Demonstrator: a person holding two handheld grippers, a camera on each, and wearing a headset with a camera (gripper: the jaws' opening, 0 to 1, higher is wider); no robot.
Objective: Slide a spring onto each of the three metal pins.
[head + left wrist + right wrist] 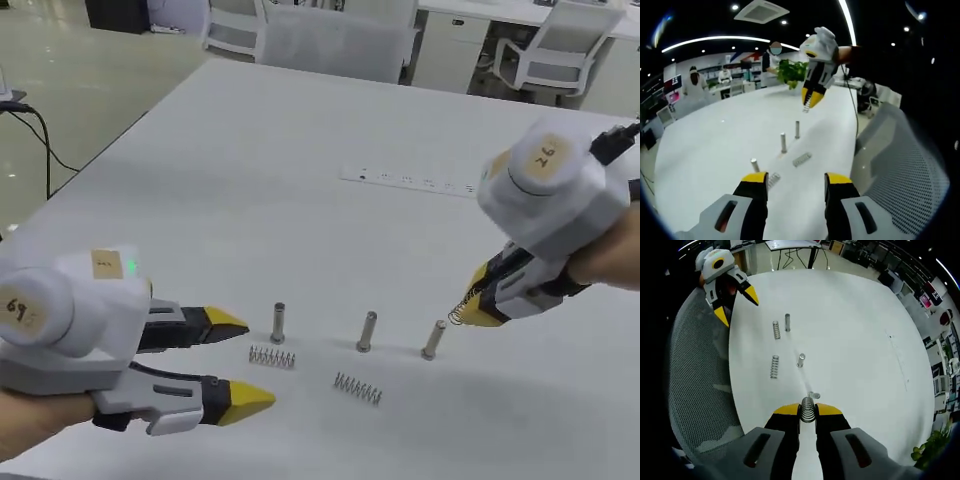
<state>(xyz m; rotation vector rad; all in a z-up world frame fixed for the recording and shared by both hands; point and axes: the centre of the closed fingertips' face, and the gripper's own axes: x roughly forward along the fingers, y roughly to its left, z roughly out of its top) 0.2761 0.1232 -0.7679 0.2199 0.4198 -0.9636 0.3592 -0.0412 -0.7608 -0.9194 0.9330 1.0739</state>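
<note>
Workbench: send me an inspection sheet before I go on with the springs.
Surface: white table.
Job's things: three metal pins upright in a row, all bare; two loose springs lying in front of them; a third spring held.
Clutter: power strip farther back on the table.
Grippers: left gripper open, empty; right gripper shut on the third spring, close to the end pin.
Cables: black cable on the floor.
Surroundings: office chairs, a plant.
</note>
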